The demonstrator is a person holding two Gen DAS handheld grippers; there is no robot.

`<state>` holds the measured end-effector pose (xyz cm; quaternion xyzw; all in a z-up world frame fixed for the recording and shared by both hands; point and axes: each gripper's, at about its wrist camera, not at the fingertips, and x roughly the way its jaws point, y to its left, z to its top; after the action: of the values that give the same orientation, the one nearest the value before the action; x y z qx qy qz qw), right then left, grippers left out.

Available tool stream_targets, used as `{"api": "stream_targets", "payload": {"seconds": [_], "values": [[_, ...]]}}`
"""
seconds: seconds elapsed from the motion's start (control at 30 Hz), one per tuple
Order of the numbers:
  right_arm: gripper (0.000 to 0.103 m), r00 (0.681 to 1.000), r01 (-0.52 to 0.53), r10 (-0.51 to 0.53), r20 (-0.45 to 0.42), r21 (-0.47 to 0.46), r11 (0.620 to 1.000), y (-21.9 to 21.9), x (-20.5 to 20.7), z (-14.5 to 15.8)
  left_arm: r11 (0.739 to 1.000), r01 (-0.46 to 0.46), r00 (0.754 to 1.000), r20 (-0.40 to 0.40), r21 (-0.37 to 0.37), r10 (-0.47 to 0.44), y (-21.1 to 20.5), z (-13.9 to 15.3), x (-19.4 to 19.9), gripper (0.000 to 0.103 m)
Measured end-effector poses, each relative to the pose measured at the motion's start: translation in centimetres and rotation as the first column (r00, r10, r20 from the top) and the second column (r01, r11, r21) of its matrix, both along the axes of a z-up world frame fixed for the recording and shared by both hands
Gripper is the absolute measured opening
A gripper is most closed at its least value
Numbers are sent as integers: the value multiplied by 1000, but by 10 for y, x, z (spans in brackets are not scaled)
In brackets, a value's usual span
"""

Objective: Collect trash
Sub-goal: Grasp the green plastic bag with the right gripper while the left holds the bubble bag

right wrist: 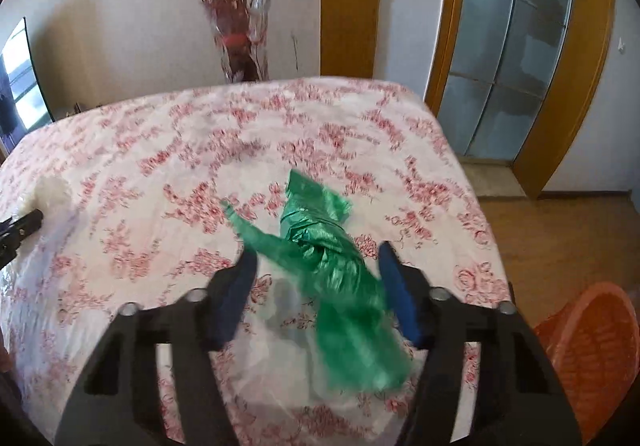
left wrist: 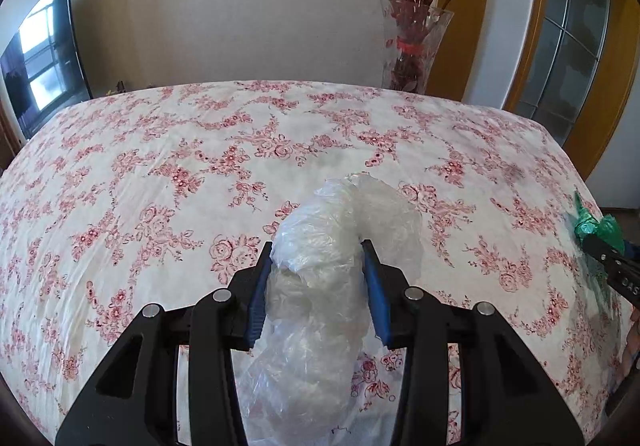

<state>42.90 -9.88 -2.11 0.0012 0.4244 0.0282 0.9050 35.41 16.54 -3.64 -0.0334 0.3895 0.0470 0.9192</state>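
Holding two crumpled plastic bags over a floral-clothed table.
Clear bag [left wrist: 320, 286] is pinched between the left gripper [left wrist: 318, 260] pads, long axis running away from the camera. Green bag [right wrist: 336, 286] lies between the right gripper [right wrist: 316, 266] pads; whether both pads press it I cannot tell, its knotted end pointing away. Tablecloth [left wrist: 160, 165] has pink roses; a vase [left wrist: 412, 45], television [left wrist: 40, 57], orange basket [right wrist: 592, 358] stand around. Lettering on the gripper is unreadable.

Place: we take this for a home living or dining room.
Table [left wrist: 160, 149]: we see a rose-print cloth across the frame's middle.
Vase [left wrist: 412, 45]: red branches, upper right.
Television [left wrist: 44, 57]: far left.
Glazed wooden door [right wrist: 512, 57]: upper right.
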Motion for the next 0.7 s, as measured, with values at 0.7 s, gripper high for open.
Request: {"api": "stream_targets", "payload": {"seconds": [0.7], "values": [[27, 997, 76, -75, -10, 94, 993, -59, -86, 13, 993, 119, 993, 26, -5, -119, -54, 14, -24, 42]]}}
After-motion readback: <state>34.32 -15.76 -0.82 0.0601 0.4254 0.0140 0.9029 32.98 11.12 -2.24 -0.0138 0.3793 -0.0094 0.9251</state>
